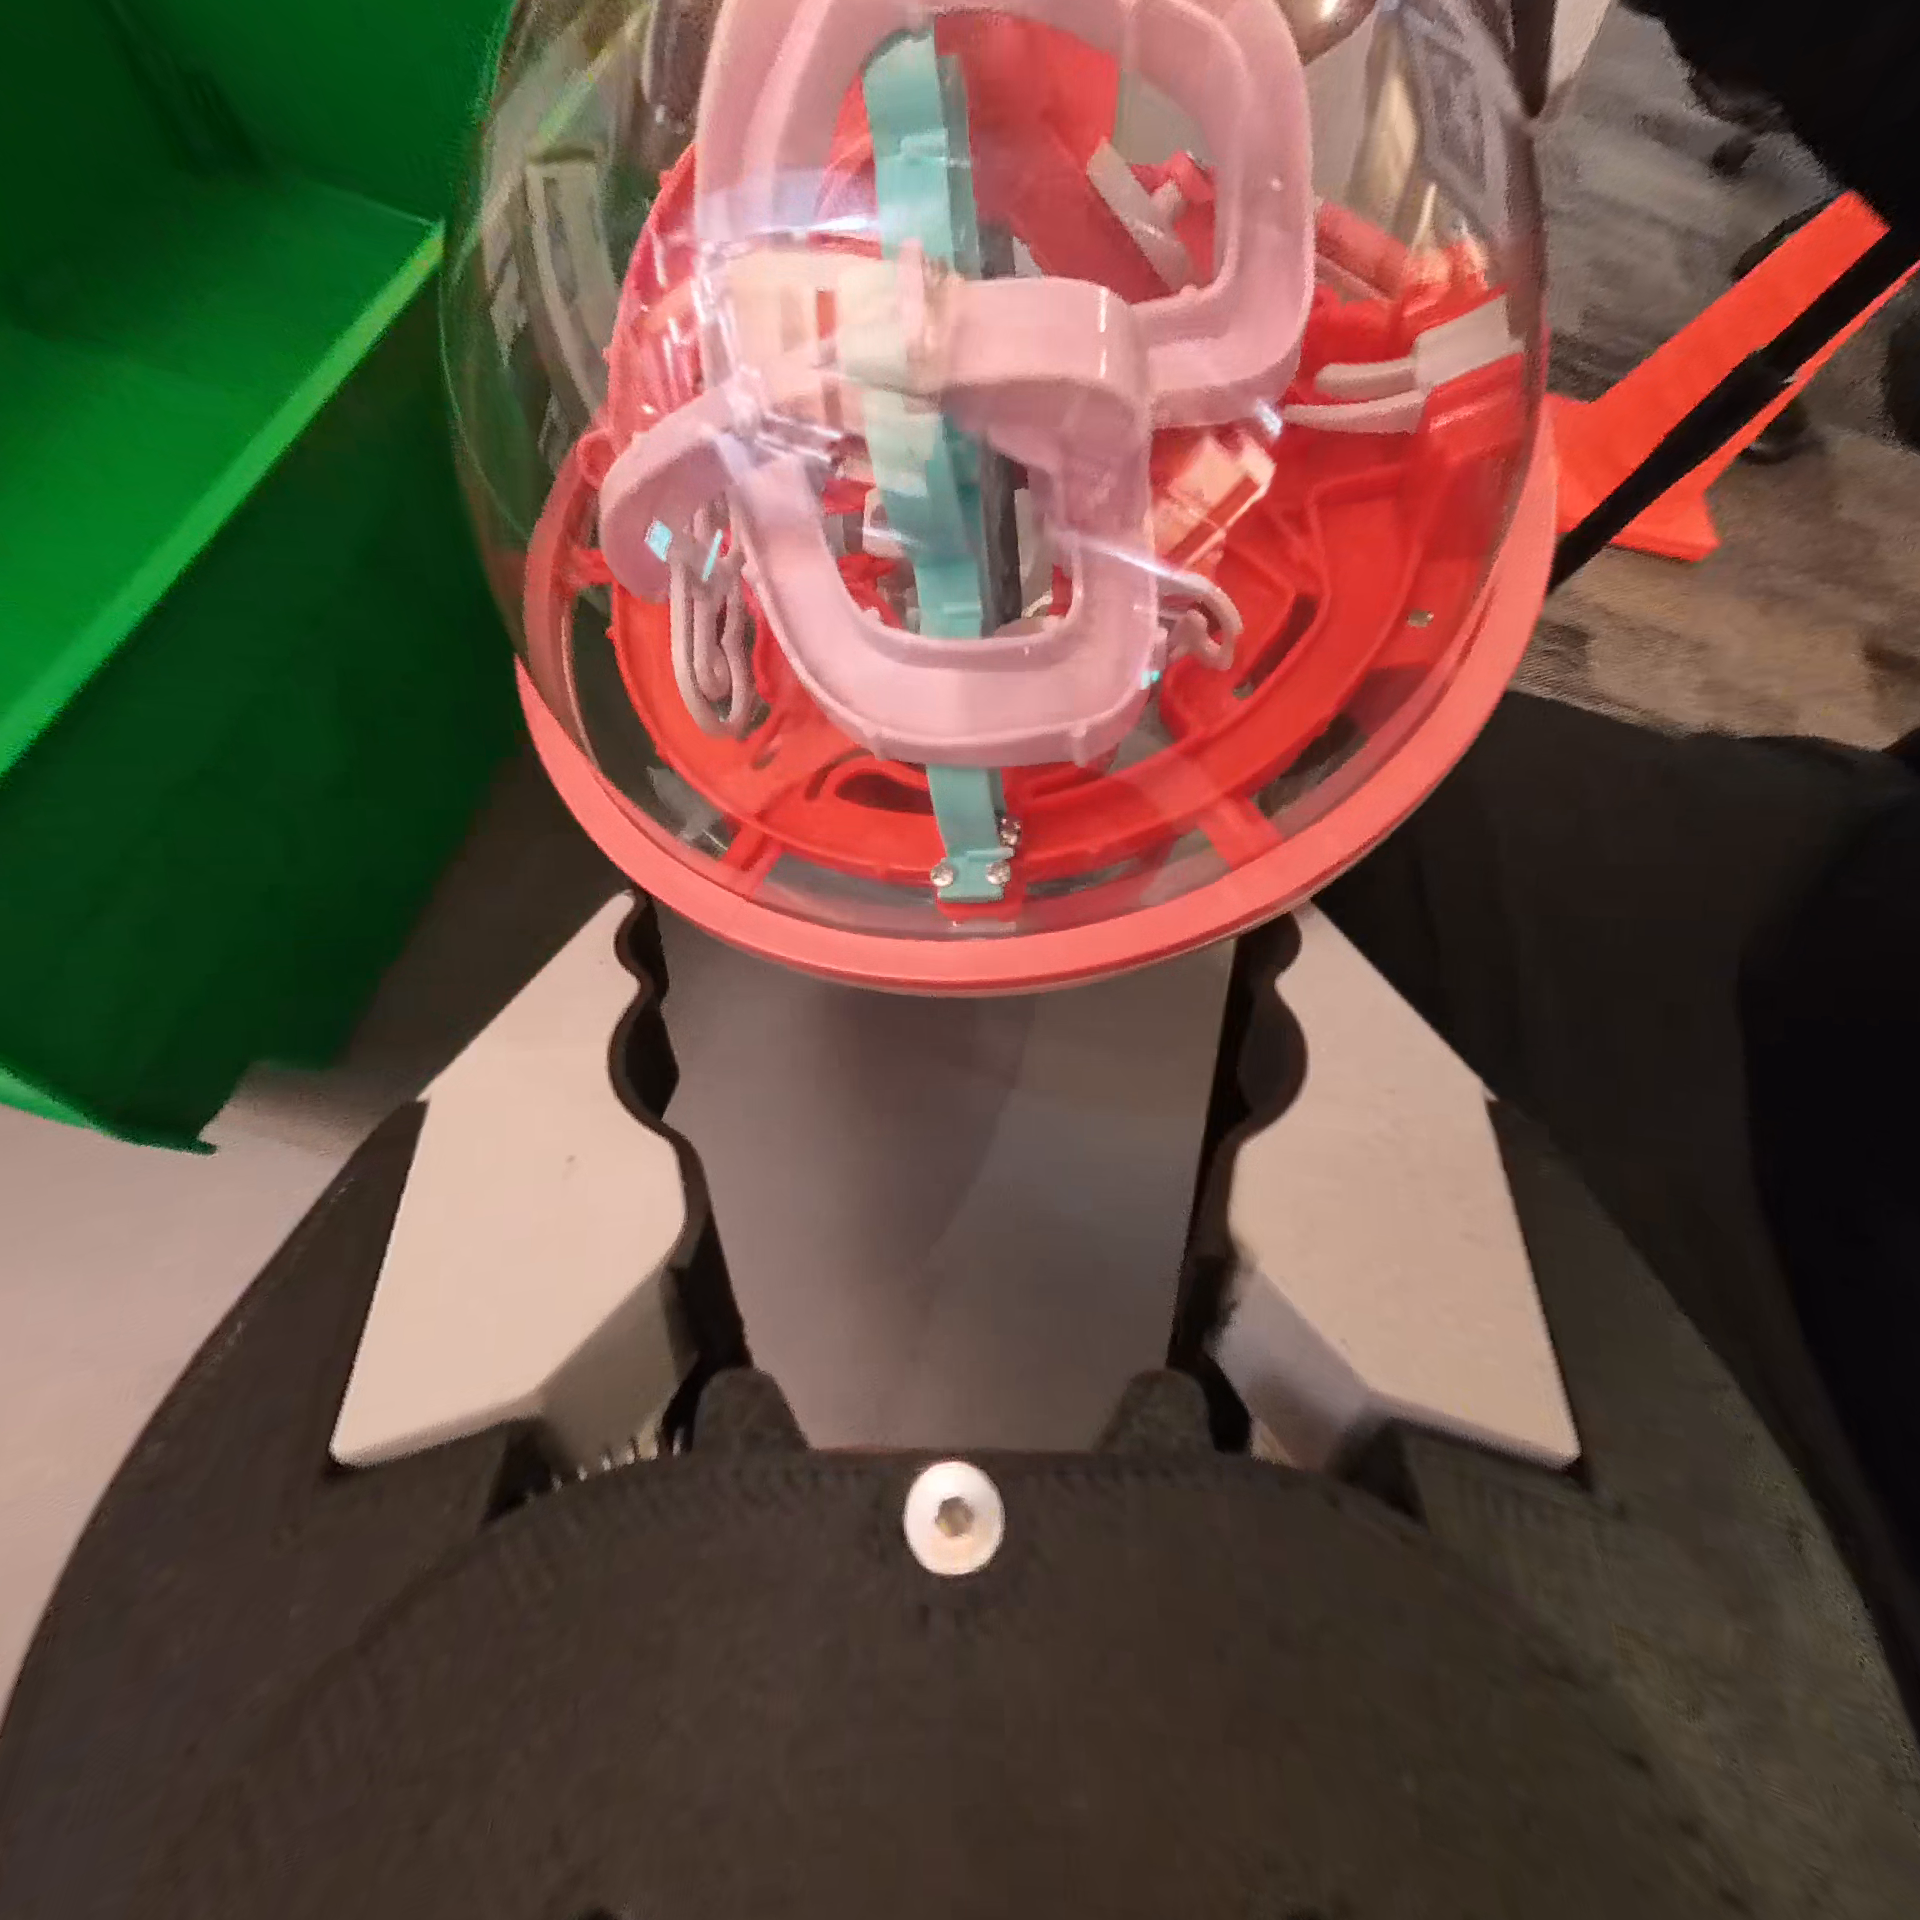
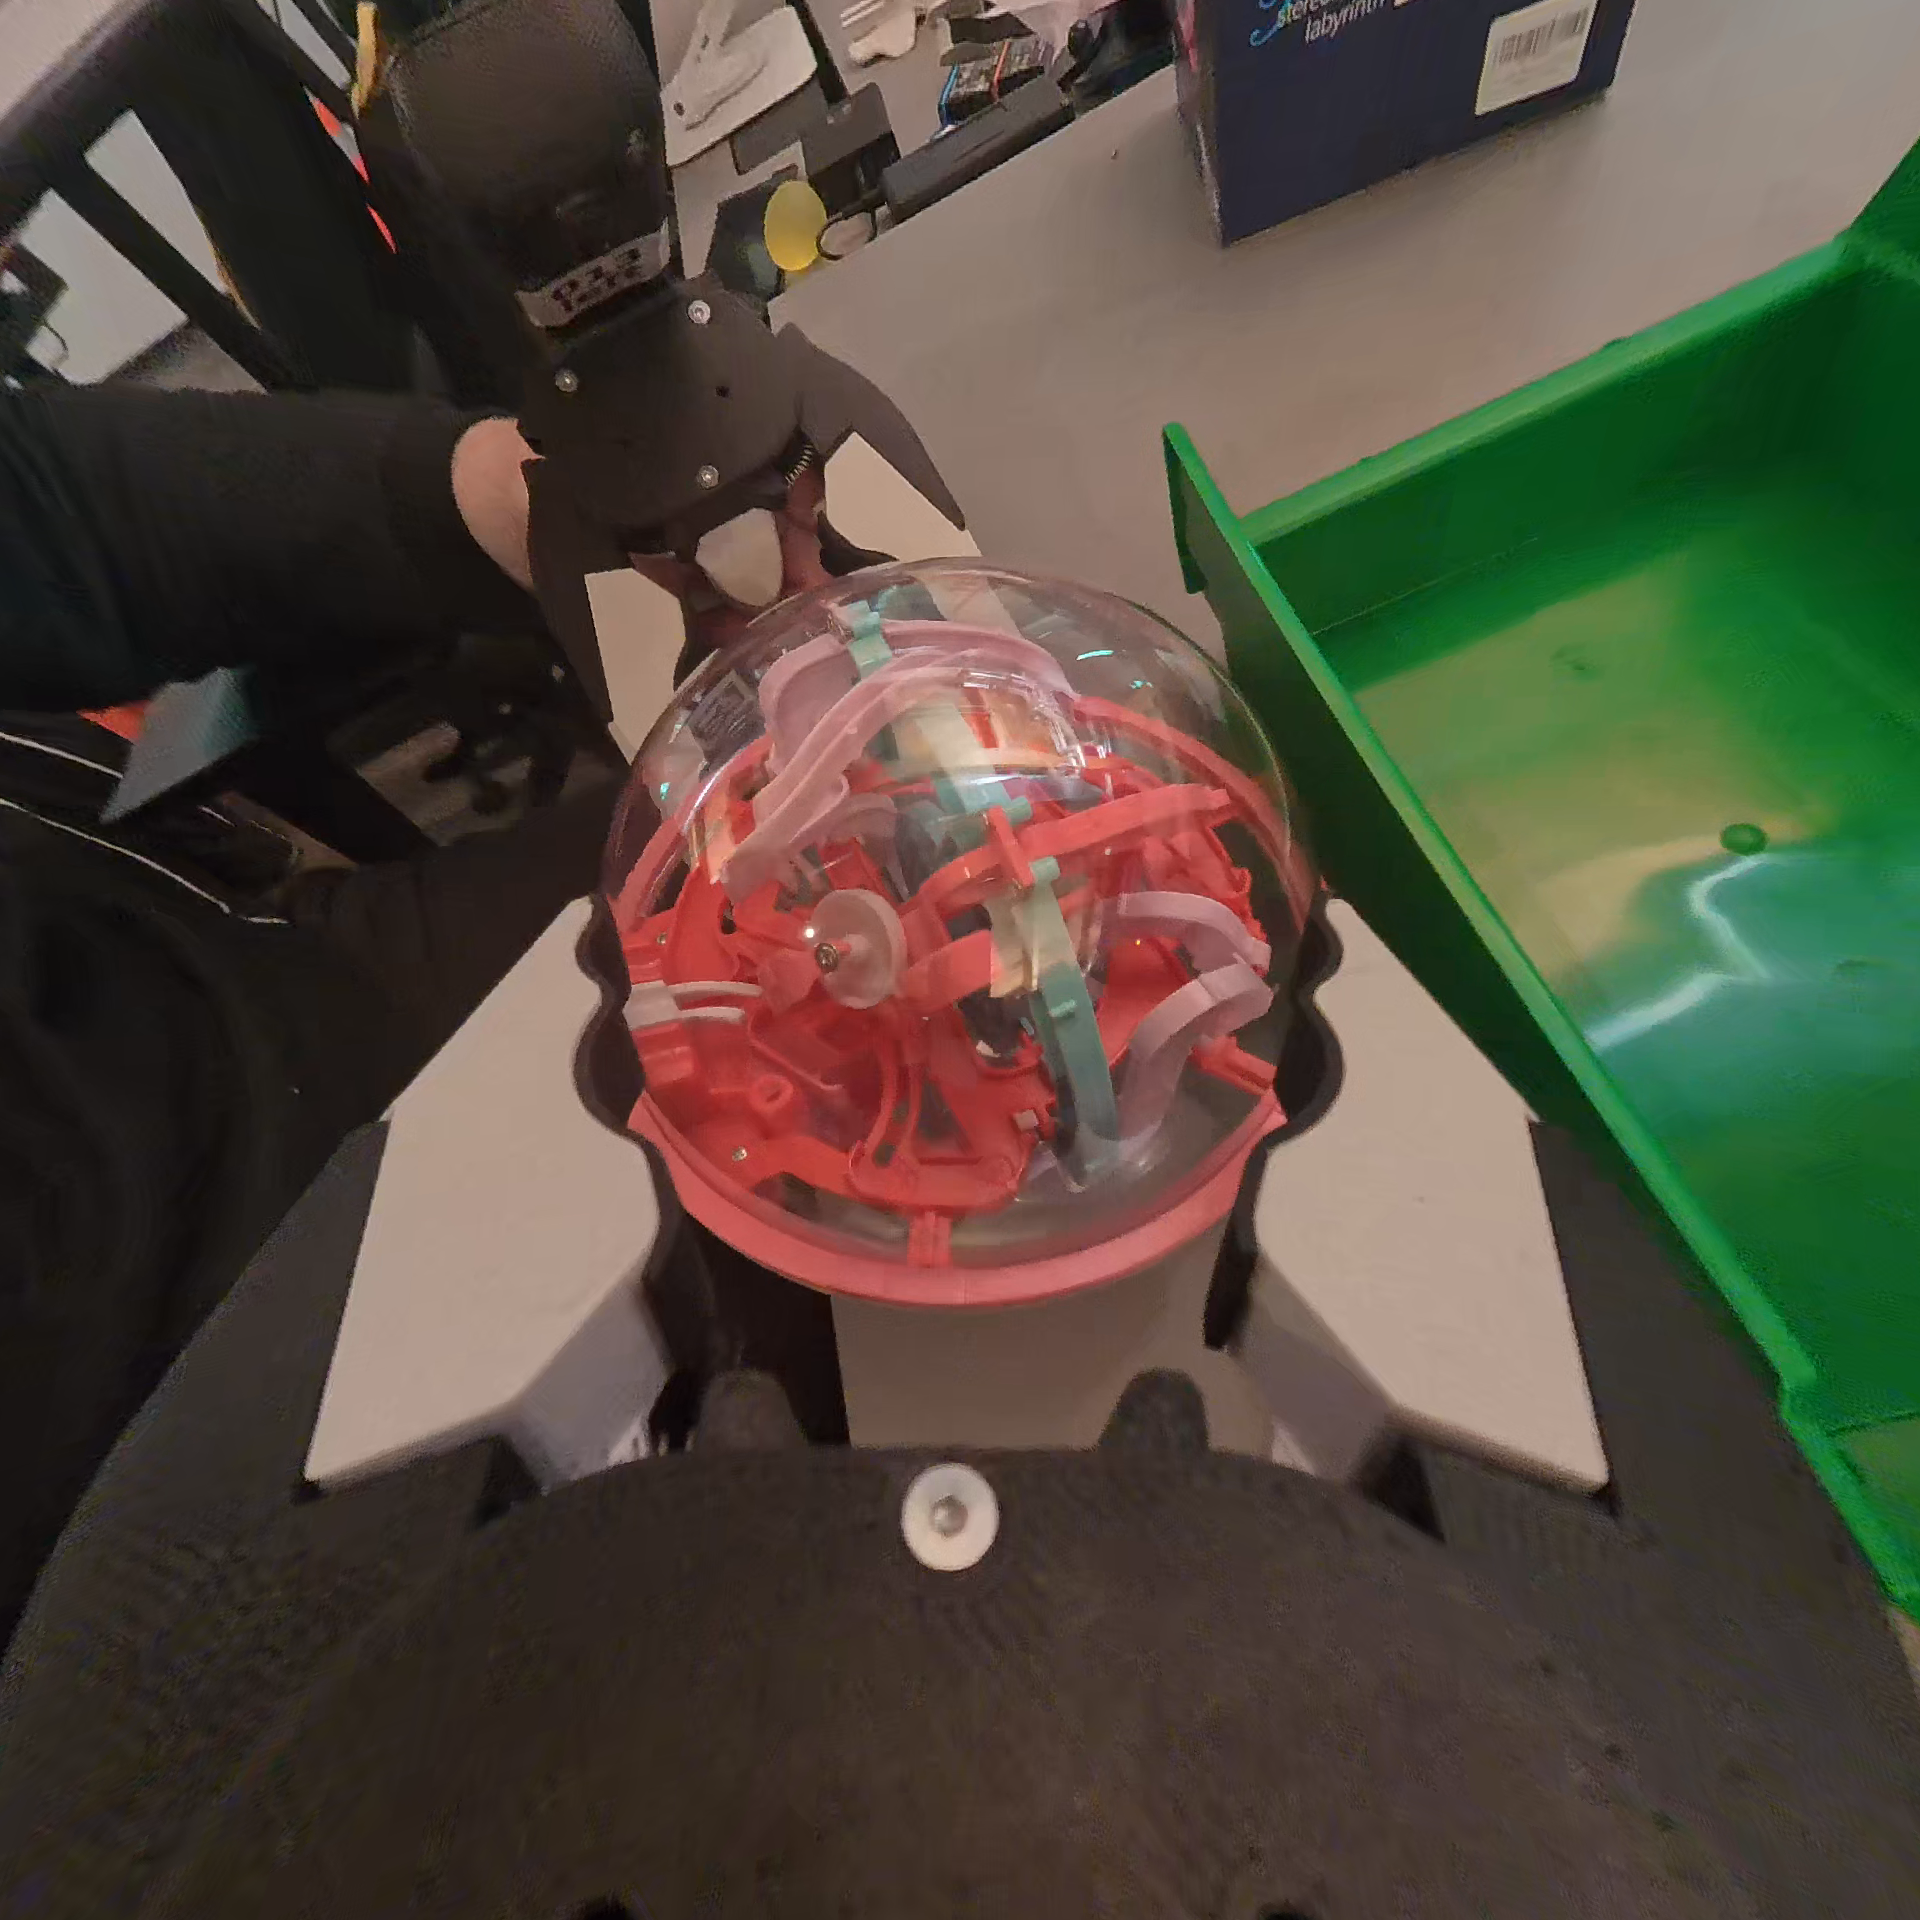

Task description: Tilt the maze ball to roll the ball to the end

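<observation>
Two hand-held claws carry the maze ball [image 2: 956, 935] between them, clear of the grey bench [image 2: 1039, 343]. Nearest, the right claw [image 2: 956, 997] pinches the clear sphere across its width, red rim toward the camera. Opposite, the left claw [image 1: 951, 935] appears to clamp the far side, its tips hidden behind the rim. The sphere lies straight ahead of both, so any tilt needs both wrists together. The small rolling ball cannot be picked out. A green bin [image 2: 1558, 727] sits just beside; a dark blue printed box [image 2: 1392, 114] stands farther back.
</observation>
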### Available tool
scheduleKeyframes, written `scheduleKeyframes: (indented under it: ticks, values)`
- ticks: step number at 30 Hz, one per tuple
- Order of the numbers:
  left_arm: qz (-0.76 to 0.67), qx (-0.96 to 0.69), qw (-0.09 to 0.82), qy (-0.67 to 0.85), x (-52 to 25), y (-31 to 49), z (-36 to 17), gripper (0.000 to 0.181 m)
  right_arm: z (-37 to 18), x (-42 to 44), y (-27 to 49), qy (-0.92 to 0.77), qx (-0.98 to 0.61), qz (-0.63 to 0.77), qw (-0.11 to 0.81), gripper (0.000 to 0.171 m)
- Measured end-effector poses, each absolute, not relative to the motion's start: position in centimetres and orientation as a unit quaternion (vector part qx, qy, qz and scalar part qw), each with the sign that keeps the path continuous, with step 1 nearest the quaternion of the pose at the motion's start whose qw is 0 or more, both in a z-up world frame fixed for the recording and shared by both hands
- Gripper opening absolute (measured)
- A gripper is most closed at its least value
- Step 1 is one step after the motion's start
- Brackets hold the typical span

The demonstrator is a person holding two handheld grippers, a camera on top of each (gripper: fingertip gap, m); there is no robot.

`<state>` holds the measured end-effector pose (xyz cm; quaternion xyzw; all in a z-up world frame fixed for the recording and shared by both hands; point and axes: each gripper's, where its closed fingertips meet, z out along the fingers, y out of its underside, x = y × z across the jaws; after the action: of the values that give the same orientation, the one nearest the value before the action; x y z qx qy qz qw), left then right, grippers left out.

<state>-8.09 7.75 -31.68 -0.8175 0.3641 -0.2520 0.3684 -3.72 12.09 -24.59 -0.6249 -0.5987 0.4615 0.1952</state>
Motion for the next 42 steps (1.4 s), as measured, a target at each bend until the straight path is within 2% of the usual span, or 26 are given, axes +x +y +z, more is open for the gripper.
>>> scheduleKeyframes:
  ticks: [11, 17, 23, 26, 28, 31, 42]
  values:
    - [-0.316, -0.818, 0.335, 0.346, -7.7, 7.5, -31.1, 0.111, -24.8, -3.5, 12.5, -0.547, -0.66, 0.492, 0.149, 0.125]
    - [-0.287, -0.81, 0.365, 0.358, -8.1, 8.0, -30.7, 0.113, -24.6, -3.1, 12.8, -0.574, -0.639, 0.473, 0.197, 0.129]
    - [-0.271, -0.793, 0.398, 0.374, -8.5, 8.0, -29.7, 0.108, -24.2, 0.3, 11.4, -0.676, -0.56, 0.405, 0.255, 0.135]
    - [-0.273, -0.784, 0.406, 0.383, -8.2, 8.0, -29.3, 0.104, -25.4, 1.3, 11.4, -0.717, -0.539, 0.344, 0.279, 0.128]
    - [-0.273, -0.782, 0.406, 0.386, -8.0, 8.0, -29.4, 0.103, -26.2, 1.0, 11.4, -0.724, -0.535, 0.325, 0.29, 0.116]
    - [-0.273, -0.785, 0.402, 0.385, -8.0, 8.0, -29.5, 0.101, -26.6, 0.4, 11.8, -0.713, -0.535, 0.323, 0.318, 0.107]
    - [-0.328, -0.795, 0.369, 0.352, -7.4, 7.4, -29.2, 0.103, -26.3, 0.8, 11.4, -0.681, -0.57, 0.371, 0.272, 0.106]
